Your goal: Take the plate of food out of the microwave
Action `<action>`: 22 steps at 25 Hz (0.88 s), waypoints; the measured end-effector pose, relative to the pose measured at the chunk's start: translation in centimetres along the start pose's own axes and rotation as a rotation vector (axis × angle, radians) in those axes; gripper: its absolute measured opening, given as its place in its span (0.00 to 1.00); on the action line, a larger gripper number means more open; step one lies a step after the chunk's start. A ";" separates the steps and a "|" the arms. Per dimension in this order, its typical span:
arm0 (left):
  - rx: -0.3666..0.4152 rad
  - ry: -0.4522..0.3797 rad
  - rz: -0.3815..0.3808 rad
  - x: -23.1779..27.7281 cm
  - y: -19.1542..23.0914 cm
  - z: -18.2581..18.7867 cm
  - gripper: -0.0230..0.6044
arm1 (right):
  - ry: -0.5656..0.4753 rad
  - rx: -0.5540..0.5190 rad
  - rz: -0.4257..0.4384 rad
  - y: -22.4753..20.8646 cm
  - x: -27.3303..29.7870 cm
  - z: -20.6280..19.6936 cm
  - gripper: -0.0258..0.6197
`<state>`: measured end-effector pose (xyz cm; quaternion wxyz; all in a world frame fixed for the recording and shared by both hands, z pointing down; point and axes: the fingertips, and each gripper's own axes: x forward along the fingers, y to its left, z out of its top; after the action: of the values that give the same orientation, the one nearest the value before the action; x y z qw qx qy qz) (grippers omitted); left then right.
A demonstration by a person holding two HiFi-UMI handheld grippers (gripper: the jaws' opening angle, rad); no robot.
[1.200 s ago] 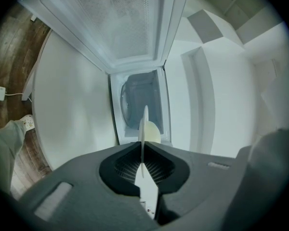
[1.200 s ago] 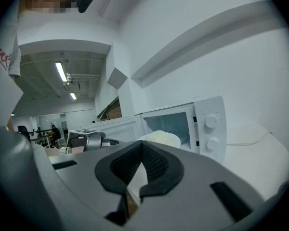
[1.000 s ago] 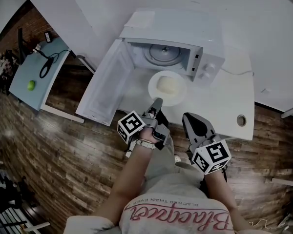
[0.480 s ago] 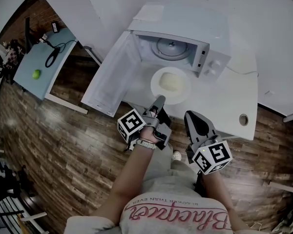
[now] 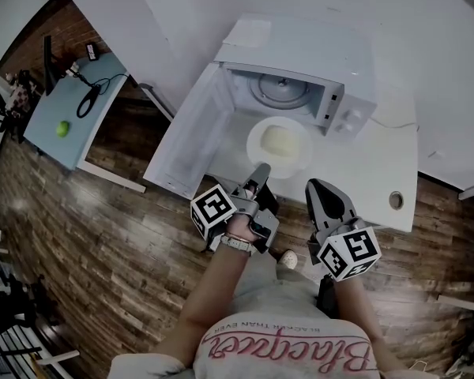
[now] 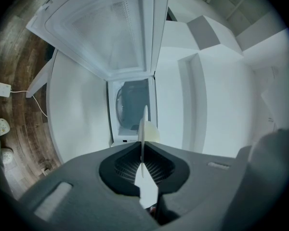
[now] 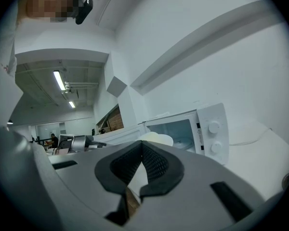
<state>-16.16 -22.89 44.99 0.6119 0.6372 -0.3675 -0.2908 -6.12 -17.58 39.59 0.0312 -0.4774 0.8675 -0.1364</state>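
In front of the microwave point(image 5: 344, 77), just outside its open mouth, the plate point(image 5: 254, 144) with its pale food point(image 5: 278, 142) holds the same spot it had a second ago. Whether it rests on the counter point(image 5: 379, 172) or hangs just above it cannot be told. The left gripper point(image 5: 261, 172) reaches toward the microwave from the near side, jaws nearly closed and still pinching the plate's near rim; its own view shows the plate edge-on between the pads. The right gripper point(image 5: 320, 196) stays back from the microwave, to the right of the left one, jaws together with nothing between them, as before. The door point(image 5: 193, 136) stands swung wide to the microwave's left. Inside, the turntable point(image 5: 280, 91) is bare. Only the head view has drifted, so the microwave now sits slightly further right.
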 end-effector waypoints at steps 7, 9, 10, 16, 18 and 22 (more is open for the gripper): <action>-0.005 0.048 -0.015 -0.3 -1.1 2.2 0.07 | -0.004 -0.049 -0.055 0.7 2.6 1.3 0.06; 0.000 0.065 -0.016 -0.3 -1.4 2.9 0.07 | -0.005 -0.069 -0.078 0.7 3.4 1.6 0.06; 0.002 0.073 -0.018 -0.2 -1.6 3.3 0.07 | -0.007 -0.074 -0.088 0.7 3.8 1.7 0.06; 0.005 0.140 -0.027 0.3 -2.6 4.5 0.07 | -0.023 -0.100 -0.157 0.8 5.2 2.4 0.06; 0.001 0.157 -0.032 0.3 -2.7 4.8 0.07 | -0.016 -0.114 -0.178 0.9 5.7 2.4 0.06; -0.022 0.174 -0.047 0.6 -2.8 5.2 0.07 | -0.015 -0.138 -0.211 0.8 5.9 2.9 0.06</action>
<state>-19.80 -26.39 41.85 0.6417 0.6616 -0.2946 -0.2525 -9.48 -22.69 37.08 -0.0101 -0.5682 0.8194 -0.0752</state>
